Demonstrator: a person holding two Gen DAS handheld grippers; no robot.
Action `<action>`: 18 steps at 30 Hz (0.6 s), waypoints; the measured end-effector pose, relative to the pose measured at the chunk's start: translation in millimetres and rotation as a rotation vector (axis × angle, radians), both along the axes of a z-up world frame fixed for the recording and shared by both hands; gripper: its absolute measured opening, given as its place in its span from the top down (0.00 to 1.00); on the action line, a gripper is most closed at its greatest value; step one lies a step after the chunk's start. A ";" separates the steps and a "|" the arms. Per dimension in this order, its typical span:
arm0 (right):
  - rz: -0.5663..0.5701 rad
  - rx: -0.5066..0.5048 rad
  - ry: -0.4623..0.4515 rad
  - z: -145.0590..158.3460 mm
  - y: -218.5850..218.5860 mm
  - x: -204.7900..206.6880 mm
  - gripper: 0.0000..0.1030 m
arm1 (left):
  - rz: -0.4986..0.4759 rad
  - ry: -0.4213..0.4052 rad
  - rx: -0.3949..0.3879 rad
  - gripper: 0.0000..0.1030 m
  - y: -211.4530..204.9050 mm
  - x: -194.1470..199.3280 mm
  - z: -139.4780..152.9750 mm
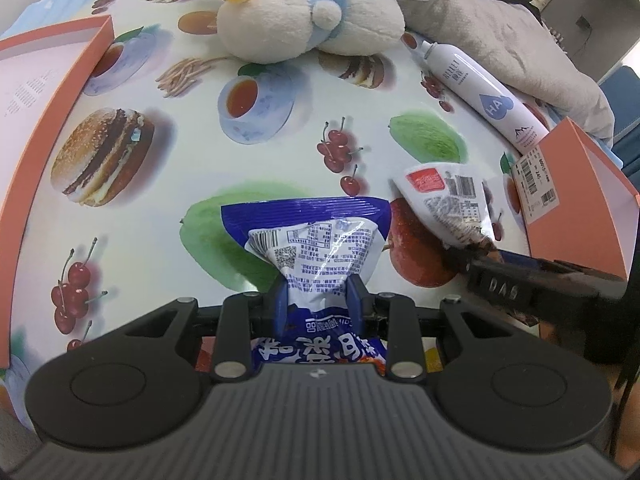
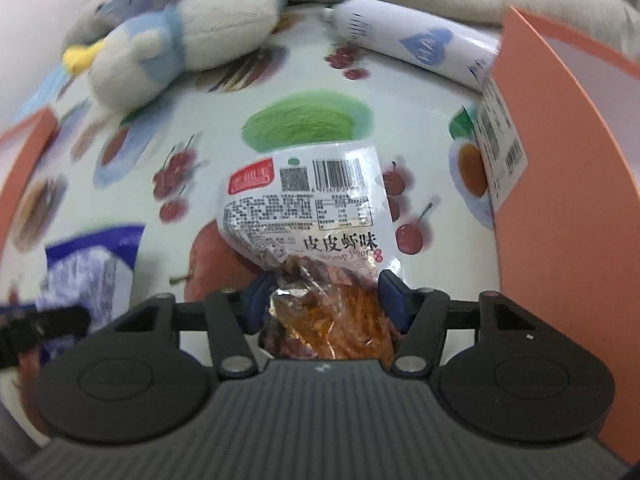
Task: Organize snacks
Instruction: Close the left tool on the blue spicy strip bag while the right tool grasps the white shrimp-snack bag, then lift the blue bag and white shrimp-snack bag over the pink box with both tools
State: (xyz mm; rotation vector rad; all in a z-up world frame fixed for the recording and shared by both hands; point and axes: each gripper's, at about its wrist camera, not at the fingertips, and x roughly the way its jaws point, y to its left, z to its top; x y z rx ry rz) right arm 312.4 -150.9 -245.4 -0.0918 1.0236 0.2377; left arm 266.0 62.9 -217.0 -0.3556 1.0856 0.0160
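My left gripper (image 1: 320, 292) is shut on the lower part of a blue and white snack packet (image 1: 320, 240), whose top lies flat on the printed tablecloth (image 1: 168, 184). My right gripper (image 2: 326, 296) has its blue pads (image 2: 394, 296) against both sides of a white packet with orange snacks inside (image 2: 304, 196). That packet's label end points away over the cloth. In the left wrist view the right gripper (image 1: 476, 252) comes in from the right with the white packet (image 1: 444, 196) at its tip. The blue packet (image 2: 92, 256) shows at the left of the right wrist view.
An orange box (image 1: 576, 200) with a barcode label stands open at the right, close to the right gripper (image 2: 560, 160). Another orange box part (image 1: 36, 120) lies at the left. A plush bird (image 1: 280, 20), a white spray bottle (image 1: 488, 96) and grey cloth (image 1: 500, 40) lie at the back.
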 end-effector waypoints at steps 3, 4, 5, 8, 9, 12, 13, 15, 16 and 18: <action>0.017 0.000 -0.004 3.5 -3.2 -8.5 0.51 | -0.002 -0.009 0.000 0.66 -1.9 -2.9 3.2; 0.015 0.015 -0.001 5.5 -5.6 -11.8 0.52 | -0.004 -0.013 -0.002 0.66 -1.7 -4.1 4.8; 0.016 0.032 0.002 7.4 -8.4 -16.2 0.53 | -0.006 -0.018 -0.002 0.66 -2.7 -5.6 6.8; 0.001 0.060 0.005 13.0 -15.9 -31.5 0.57 | -0.016 -0.033 0.001 0.66 -7.0 -10.9 13.3; -0.005 0.073 0.003 15.6 -18.2 -36.4 0.58 | -0.020 -0.039 0.003 0.66 -8.9 -13.2 15.9; -0.024 0.101 -0.004 24.0 -23.8 -50.6 0.60 | -0.035 -0.058 0.007 0.67 -15.4 -21.4 24.0; -0.025 0.103 -0.010 27.1 -25.2 -55.5 0.61 | -0.038 -0.064 0.007 0.67 -17.5 -24.5 26.6; -0.024 0.103 -0.019 31.2 -26.6 -63.4 0.62 | -0.044 -0.073 0.005 0.67 -20.7 -30.4 31.5; -0.024 0.102 -0.023 33.2 -27.7 -66.8 0.62 | -0.047 -0.079 0.003 0.67 -22.8 -33.7 34.7; -0.026 0.106 -0.037 39.8 -29.6 -74.0 0.62 | -0.052 -0.096 0.004 0.67 -25.6 -39.9 42.6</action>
